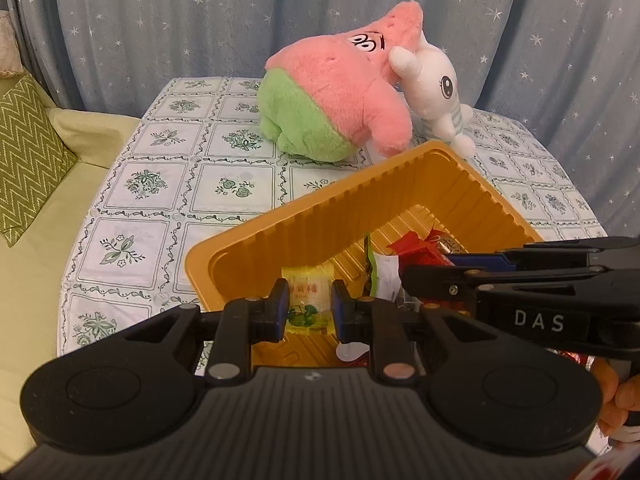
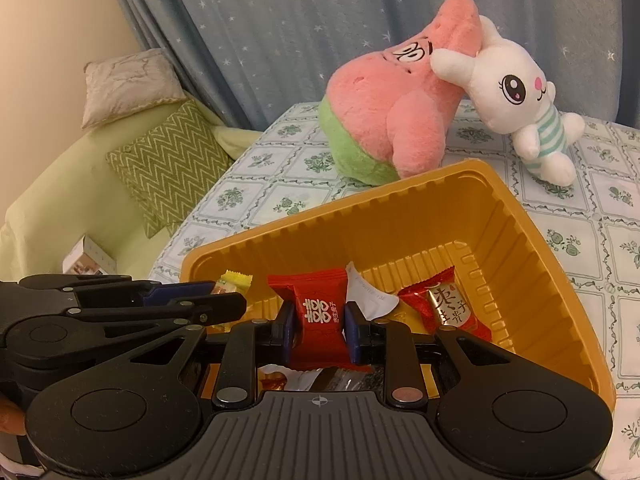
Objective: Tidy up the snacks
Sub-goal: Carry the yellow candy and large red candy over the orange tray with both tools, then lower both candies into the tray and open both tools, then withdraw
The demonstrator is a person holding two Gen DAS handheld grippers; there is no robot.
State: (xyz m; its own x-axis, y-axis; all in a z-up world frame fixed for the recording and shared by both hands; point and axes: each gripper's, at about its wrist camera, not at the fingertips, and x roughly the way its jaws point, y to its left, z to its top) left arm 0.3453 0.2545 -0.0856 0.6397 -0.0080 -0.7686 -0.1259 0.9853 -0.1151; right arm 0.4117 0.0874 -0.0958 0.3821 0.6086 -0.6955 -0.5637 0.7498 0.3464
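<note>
Your left gripper point(image 1: 308, 310) is clamped on a yellow candy point(image 1: 307, 296), and your right gripper point(image 2: 320, 330) pinches a red candy point(image 2: 318, 312) — both held over the orange tray point(image 2: 500, 200) on the tablecloth point(image 1: 160, 184). More wrapped sweets point(image 2: 444, 304) lie inside it — two plush toys point(image 2: 400, 112) stand just behind.

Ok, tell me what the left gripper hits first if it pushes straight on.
Probably the ribbed far wall of the orange tray; the left gripper, shut on a yellow candy, points there, though depth is unclear.
</note>
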